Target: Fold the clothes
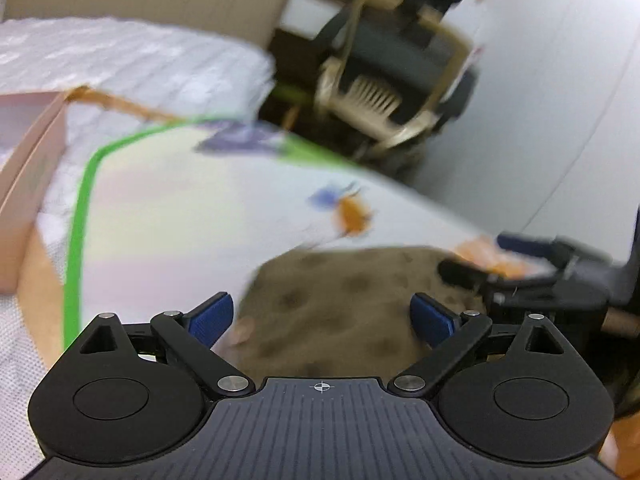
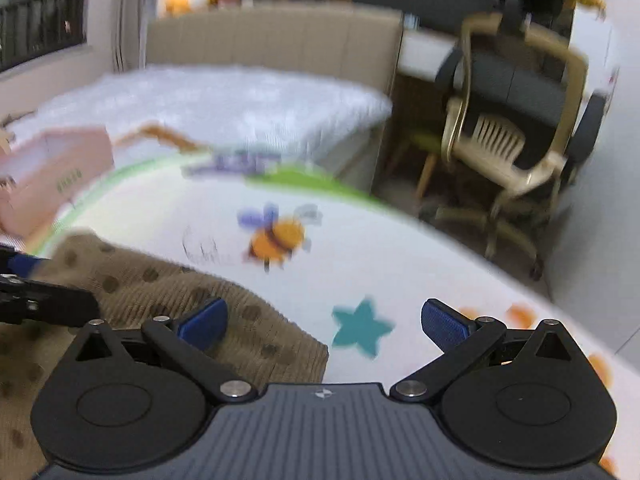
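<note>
Garment, brown w/ darker dots, ribbed fabric, lies bunched on the white play mat w/ green border. In left wrist view it sits near the mat's near edge, directly in front of the left gripper. Both views are blurred, so fine detail of the folds cannot be told.

Left gripper: blue pads stand wide apart, nothing between them is pinched; the garment shows in the gap, but if the pads touch it I cannot tell.

Right gripper: blue pads also wide apart, holding nothing. Its left pad is over the garment's edge, its right pad over bare mat, near the teal star print. Touching the fabric or not: cannot tell.

In right wrist view the garment covers the near-left part of the mat; the bee print is beyond it, apart from the cloth. The left gripper shows at the left edge of this view, just beside the fabric. In left wrist view the right gripper shows at the right side, near the garment's far-right corner.

Pink box stands at the mat's far-left corner, on the white mattress. Office chair stands past the mat's far-right edge.
</note>
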Available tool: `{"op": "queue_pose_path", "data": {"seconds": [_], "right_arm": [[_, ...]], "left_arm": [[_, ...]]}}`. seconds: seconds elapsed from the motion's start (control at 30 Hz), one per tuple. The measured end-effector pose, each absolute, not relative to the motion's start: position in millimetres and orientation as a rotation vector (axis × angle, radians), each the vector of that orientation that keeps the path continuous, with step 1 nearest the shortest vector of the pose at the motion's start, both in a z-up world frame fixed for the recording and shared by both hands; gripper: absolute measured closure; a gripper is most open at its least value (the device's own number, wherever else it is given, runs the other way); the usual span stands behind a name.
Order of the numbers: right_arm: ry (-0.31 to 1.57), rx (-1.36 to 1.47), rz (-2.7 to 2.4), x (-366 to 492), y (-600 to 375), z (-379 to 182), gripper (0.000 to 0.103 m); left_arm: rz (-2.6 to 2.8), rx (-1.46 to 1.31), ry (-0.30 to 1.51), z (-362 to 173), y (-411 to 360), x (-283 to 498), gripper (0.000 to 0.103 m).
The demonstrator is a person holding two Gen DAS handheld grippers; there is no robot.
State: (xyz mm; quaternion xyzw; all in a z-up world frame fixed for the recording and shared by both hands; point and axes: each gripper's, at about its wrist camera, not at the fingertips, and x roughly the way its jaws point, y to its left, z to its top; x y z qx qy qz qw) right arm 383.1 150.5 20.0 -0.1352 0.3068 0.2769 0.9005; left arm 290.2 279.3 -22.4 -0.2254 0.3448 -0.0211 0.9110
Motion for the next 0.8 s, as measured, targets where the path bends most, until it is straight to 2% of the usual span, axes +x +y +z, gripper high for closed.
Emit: {"op": "queue_pose_path", "data": {"seconds": [0.07,0.37,0.63,0.8], "right_arm": [[0.651,-0.246,0.57,382.6,148.9,13.7,0.0],[0.636,-0.327,0.598,339.0,116.6,12.3,0.0],[0.587,-0.304,0.909,262.6,103.3,40.3,0.0],[0.672,-0.344,0.989,247.1,132.7,14.2,0.0]], "left_arm": [[-0.061,-0.552,0.721,-34.7,287.9,292.6,0.004],[-0.068,-0.504,0.697,-26.8,285.5,289.4,0.004],[-0.198,-0.45,0.472,38.2,269.2,252.0,0.005],[-0.228,-0.488,0.585,5.1,258.9,292.1,0.005]]}}
